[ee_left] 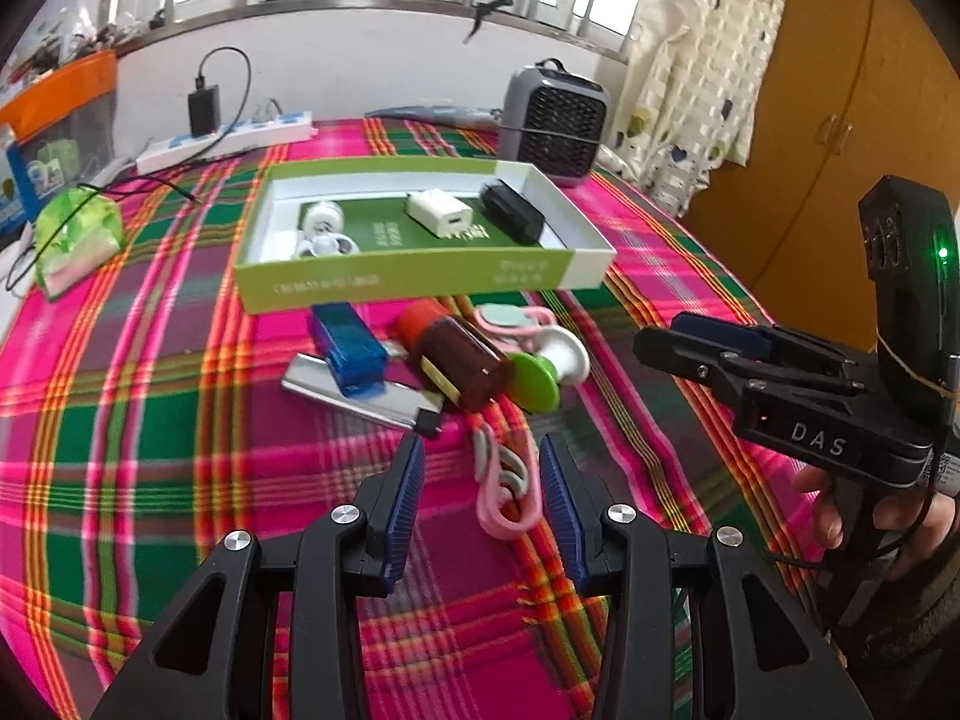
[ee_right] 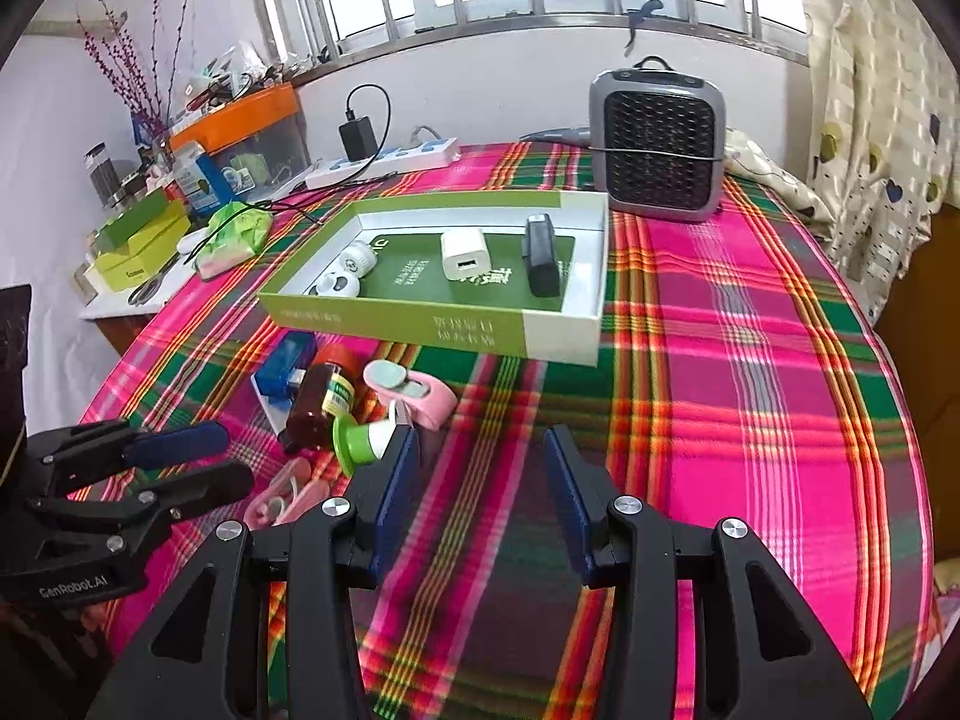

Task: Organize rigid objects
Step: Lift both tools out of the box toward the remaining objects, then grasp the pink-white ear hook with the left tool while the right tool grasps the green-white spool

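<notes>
A green and white box [ee_left: 414, 285] [ee_right: 420, 324] on the plaid cloth holds a white charger [ee_left: 441, 213] [ee_right: 465, 255], a black block [ee_left: 513, 211] [ee_right: 542, 264] and white round parts [ee_left: 321, 228] [ee_right: 351, 267]. In front of it lie a blue stapler [ee_left: 348, 342] [ee_right: 285, 363], a brown bottle [ee_left: 459, 360] [ee_right: 321, 399], a green and white suction piece [ee_left: 540, 375] [ee_right: 360, 441], a silver strip [ee_left: 354, 396] and pink clips [ee_left: 507, 489] [ee_right: 408, 390]. My left gripper [ee_left: 480, 468] [ee_right: 222, 450] is open over a pink clip. My right gripper [ee_right: 477, 456] [ee_left: 678, 336] is open and empty.
A grey fan heater [ee_left: 555, 120] [ee_right: 657, 144] stands behind the box. A power strip with a black adapter [ee_left: 222, 135] [ee_right: 384, 159] and a green bag [ee_left: 75, 234] [ee_right: 234, 234] lie at the back left. Cluttered shelves [ee_right: 150, 228] stand left, a wooden cupboard [ee_left: 828, 120] right.
</notes>
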`<state>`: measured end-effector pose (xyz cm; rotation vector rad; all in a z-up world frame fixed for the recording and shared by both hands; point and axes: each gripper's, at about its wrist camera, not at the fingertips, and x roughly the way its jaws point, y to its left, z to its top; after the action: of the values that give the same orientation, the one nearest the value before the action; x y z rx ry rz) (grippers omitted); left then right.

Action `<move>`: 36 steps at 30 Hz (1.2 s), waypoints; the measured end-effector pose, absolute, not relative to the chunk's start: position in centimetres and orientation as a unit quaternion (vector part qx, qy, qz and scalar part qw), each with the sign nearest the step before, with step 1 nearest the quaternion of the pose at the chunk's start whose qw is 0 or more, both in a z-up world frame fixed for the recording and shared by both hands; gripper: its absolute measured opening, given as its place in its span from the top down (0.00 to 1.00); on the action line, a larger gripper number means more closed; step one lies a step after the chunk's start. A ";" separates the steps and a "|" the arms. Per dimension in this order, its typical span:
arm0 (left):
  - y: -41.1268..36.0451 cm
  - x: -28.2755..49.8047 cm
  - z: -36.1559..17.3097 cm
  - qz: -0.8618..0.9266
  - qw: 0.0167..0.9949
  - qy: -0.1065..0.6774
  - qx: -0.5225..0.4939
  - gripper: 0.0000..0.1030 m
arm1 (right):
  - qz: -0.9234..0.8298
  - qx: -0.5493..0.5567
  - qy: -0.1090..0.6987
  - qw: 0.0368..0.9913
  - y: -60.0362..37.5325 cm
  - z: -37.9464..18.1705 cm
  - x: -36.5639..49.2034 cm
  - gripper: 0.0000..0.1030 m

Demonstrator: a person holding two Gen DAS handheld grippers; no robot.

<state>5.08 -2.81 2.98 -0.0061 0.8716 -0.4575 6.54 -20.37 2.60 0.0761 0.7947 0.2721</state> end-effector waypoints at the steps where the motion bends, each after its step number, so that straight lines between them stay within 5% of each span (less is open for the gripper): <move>1: -2.9 5.1 2.8 -0.221 0.880 0.421 -0.003 0.62 | 0.130 0.040 0.385 0.913 -20.6 2.6 6.3 0.56; 29: -4.7 5.8 0.9 -0.223 0.872 0.436 0.019 0.63 | 0.115 0.048 0.387 0.914 -20.7 2.2 4.7 0.56; 36: -3.9 5.9 0.8 -0.217 0.872 0.438 0.008 0.77 | 0.114 0.043 0.392 0.912 -20.1 2.2 4.8 0.56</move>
<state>5.94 -3.93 0.83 0.0163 0.9157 -0.4529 4.80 -20.11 2.17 0.0886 0.8072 0.2356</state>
